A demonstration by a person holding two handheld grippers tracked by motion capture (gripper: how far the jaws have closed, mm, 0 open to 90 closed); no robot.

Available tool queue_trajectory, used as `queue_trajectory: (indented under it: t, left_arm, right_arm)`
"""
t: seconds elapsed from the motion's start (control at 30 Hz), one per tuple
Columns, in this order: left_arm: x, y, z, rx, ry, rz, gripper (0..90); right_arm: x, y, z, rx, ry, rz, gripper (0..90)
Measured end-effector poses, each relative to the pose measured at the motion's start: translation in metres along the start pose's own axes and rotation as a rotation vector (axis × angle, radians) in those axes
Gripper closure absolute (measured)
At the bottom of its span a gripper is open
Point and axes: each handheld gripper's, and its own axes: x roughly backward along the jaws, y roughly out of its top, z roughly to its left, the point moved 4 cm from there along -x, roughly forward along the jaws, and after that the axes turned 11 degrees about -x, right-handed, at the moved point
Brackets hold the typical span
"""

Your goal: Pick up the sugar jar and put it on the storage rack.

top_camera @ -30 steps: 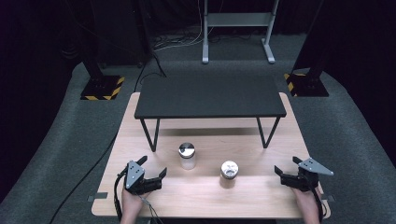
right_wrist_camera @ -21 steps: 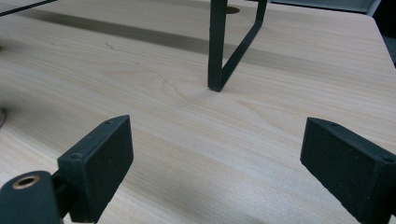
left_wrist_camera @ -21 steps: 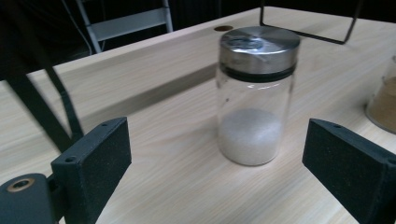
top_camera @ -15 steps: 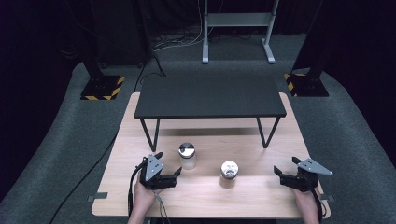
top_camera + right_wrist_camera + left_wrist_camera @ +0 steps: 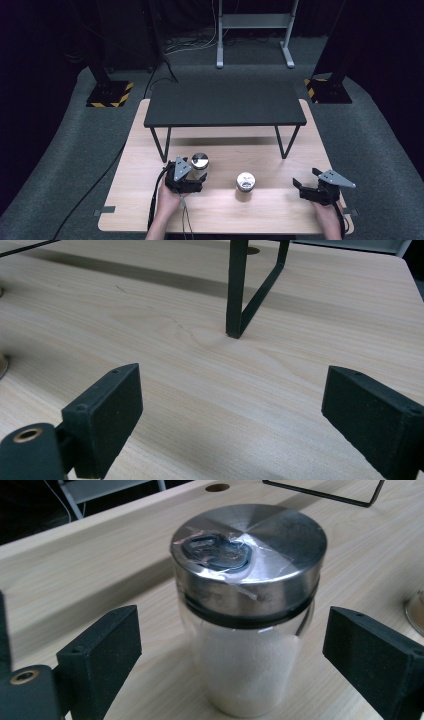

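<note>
Jaws of the left gripper (image 5: 230,670) stand wide apart either side of a glass shaker jar with a steel lid (image 5: 248,605), clear of its walls; a second steel-lidded glass jar (image 5: 245,184) stands at the first's 3 o'clock on the pale wooden table (image 5: 220,215); the right gripper (image 5: 235,425) gapes over bare wood, with the leg of a black metal shelf (image 5: 236,290) at its 12 o'clock.

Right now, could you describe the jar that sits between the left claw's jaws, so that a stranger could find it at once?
On the wooden table, look in front of the black raised shelf, near its left leg. There stands a small glass jar filled with white powder. The open left claw sits around it, and unlike the other jar to its right, it has a flat steel lid with clear tape stuck on top.
</note>
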Motion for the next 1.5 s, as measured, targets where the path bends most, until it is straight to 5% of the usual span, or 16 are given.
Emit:
queue_trajectory:
  t: [0.27, 0.47, 0.67, 0.8, 1.13, 1.5]
  left_arm:
    - [-0.015, -0.003, -0.001, 0.042, -0.007, -0.009, 11.7]
    - [-0.025, -0.009, -0.001, 0.058, -0.024, -0.035, 29.6]
    - [-0.025, -0.010, -0.001, 0.082, -0.023, -0.048, 30.5]
    - [-0.017, -0.009, 0.002, 0.104, -0.034, -0.106, 30.5]
    - [0.014, 0.026, 0.017, 0.090, -0.015, -0.200, 30.6]
    - [0.034, 0.075, 0.032, 0.035, 0.016, -0.238, 30.5]
  right_arm:
    - [0.000, 0.000, 0.000, 0.001, 0.001, 0.001, 8.1]
    - [0.000, 0.000, 0.000, 0.001, 0.002, 0.001, 8.1]
    - [0.000, 0.000, 0.000, 0.000, 0.003, 0.000, 8.2]
    - [0.000, 0.000, 0.000, 0.001, 0.003, 0.001, 8.2]
    - [-0.001, 0.000, 0.000, 0.003, 0.006, 0.004, 8.3]
    - [-0.001, 0.000, 0.000, 0.000, 0.006, 0.004, 8.2]
